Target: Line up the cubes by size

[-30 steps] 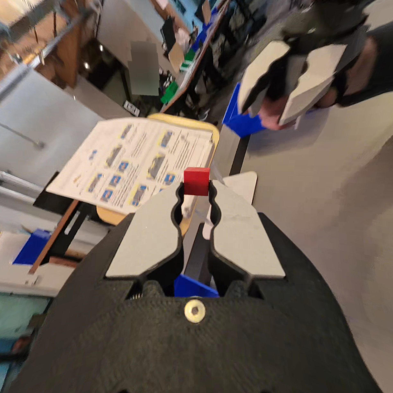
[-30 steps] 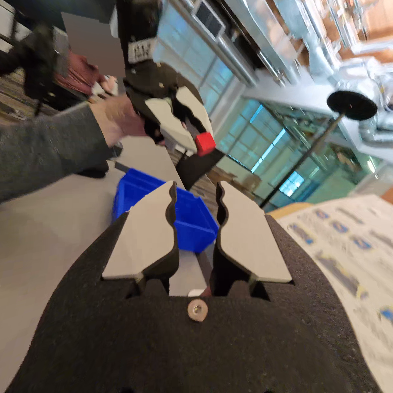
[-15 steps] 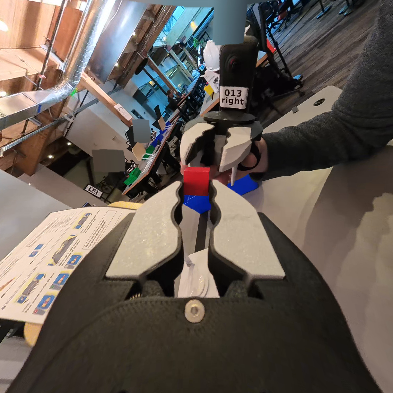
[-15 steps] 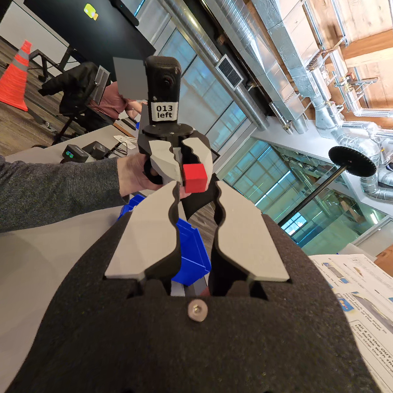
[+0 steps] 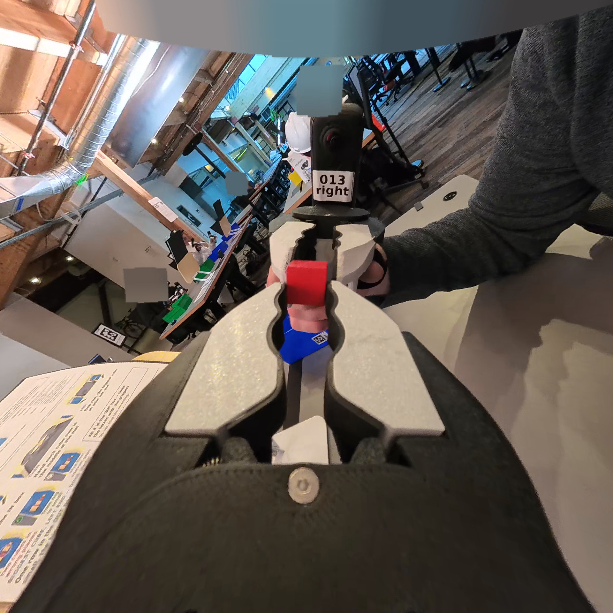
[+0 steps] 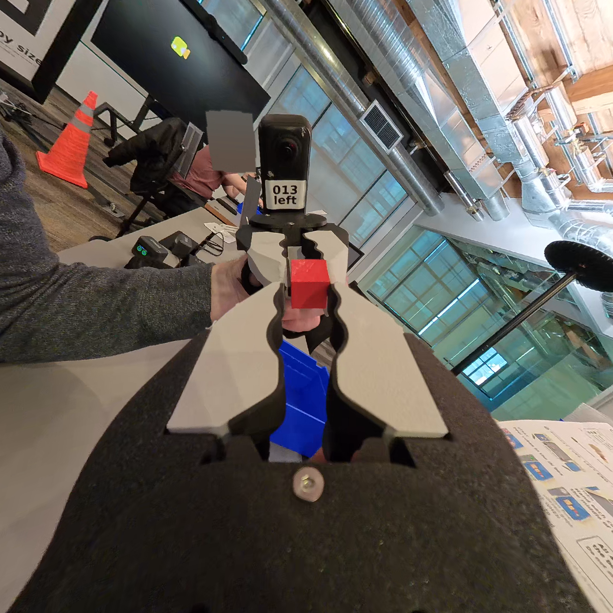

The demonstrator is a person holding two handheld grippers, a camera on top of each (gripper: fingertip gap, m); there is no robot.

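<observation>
My left gripper [image 5: 305, 293] is shut on a small red cube [image 5: 306, 282] and holds it in the air above the table, both pads against its sides. My right gripper [image 6: 304, 293] faces it head-on. Its fingertips stand on either side of the same red cube [image 6: 310, 283], with the right pad at the cube's edge and a dark slit between the left pad and the cube, so it counts as open. Each view shows the other gripper behind the cube: the left gripper [image 6: 308, 275] in the right wrist view, and the right gripper [image 5: 310, 277] in the left wrist view.
A blue bin [image 6: 302, 398] sits on the grey table [image 5: 514, 381] below both grippers. A printed instruction sheet [image 5: 49, 447] lies to one side. The person's grey sleeves [image 6: 99, 298] reach in from the edges. Black battery packs [image 6: 149, 248] lie farther back.
Both grippers swung up to face each other. The right gripper moved in on the red cube and narrowed its jaws around it. The left gripper kept its hold throughout.
</observation>
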